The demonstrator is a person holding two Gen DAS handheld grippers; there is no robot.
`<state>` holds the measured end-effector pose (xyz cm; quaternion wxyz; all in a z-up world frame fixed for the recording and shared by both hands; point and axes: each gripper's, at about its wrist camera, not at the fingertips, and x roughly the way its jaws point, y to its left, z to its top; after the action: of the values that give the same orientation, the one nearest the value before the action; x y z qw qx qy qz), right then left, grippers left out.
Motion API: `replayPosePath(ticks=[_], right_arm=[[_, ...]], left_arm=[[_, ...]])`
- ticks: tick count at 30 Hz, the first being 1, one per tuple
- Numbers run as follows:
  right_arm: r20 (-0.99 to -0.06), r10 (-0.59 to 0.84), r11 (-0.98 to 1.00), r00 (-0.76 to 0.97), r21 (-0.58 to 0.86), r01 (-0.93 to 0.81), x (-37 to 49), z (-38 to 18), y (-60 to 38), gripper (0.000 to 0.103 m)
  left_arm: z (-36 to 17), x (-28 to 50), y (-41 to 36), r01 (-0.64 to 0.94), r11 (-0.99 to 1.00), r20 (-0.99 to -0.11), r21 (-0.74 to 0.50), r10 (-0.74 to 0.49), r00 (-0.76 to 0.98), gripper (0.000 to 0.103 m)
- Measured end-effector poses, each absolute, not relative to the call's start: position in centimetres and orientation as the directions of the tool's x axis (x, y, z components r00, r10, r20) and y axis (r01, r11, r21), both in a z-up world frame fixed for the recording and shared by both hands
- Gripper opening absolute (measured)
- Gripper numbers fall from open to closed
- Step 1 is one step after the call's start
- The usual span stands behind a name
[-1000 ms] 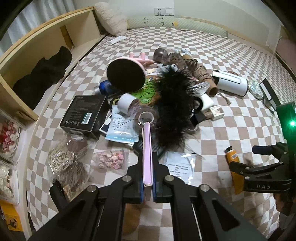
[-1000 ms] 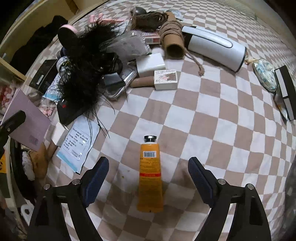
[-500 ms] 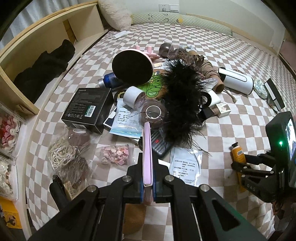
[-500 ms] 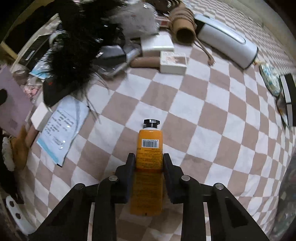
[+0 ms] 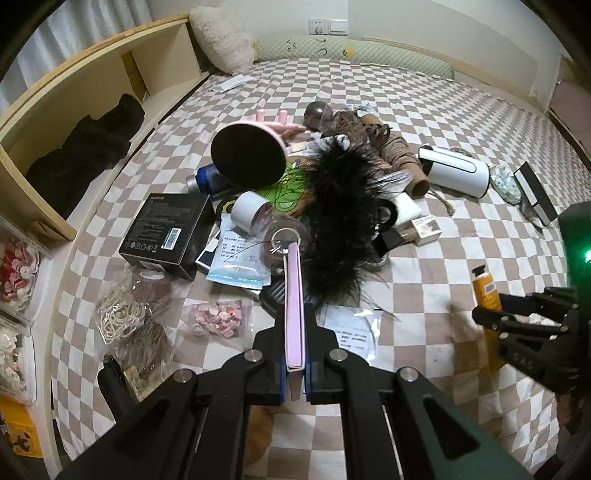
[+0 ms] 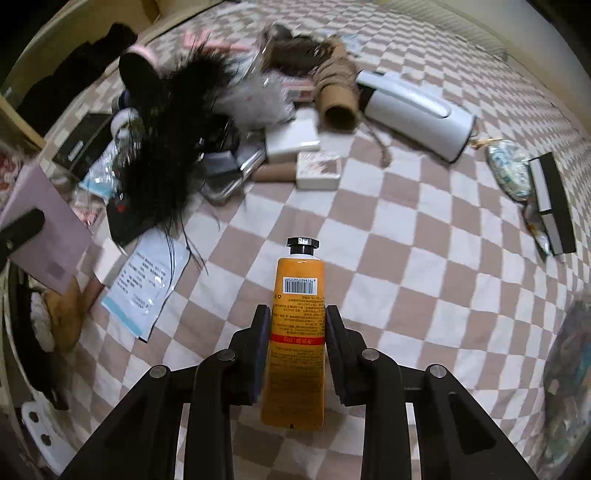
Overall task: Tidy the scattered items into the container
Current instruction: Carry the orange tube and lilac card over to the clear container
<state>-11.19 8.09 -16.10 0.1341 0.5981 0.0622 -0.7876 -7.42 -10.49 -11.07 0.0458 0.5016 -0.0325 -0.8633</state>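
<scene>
Orange plastic tube with a black cap (image 6: 297,321) sits clamped between my right gripper's (image 6: 295,345) pads, above the checkered bedspread (image 6: 406,236). My left gripper (image 5: 294,373) grips a thin pink card (image 5: 294,306) edge-on.

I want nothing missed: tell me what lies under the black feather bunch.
Under the black feather bunch, edges show: a black remote-like device, a clear tray, a black ring and a green-patterned item. Whatever lies under its centre is covered.

1. A fluffy cream pillow (image 5: 223,40) leans at the bed's head.
2. A black garment (image 5: 85,147) slumps inside the open wooden shelf (image 5: 74,92).
3. A white wall socket (image 5: 319,26) sits above.
</scene>
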Motion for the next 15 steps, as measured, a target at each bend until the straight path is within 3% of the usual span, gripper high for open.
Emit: replayPosePath(ticks=[15], right_arm=[[-0.914, -0.111, -0.976, -0.391, 0.026, 0.215, -9.6, -10.1, 13.2, 0.030]], left_arm=[[-7.2, -6.4, -6.4, 0.007, -0.996, -0.809, 0.084, -0.072, -0.583, 0.007]])
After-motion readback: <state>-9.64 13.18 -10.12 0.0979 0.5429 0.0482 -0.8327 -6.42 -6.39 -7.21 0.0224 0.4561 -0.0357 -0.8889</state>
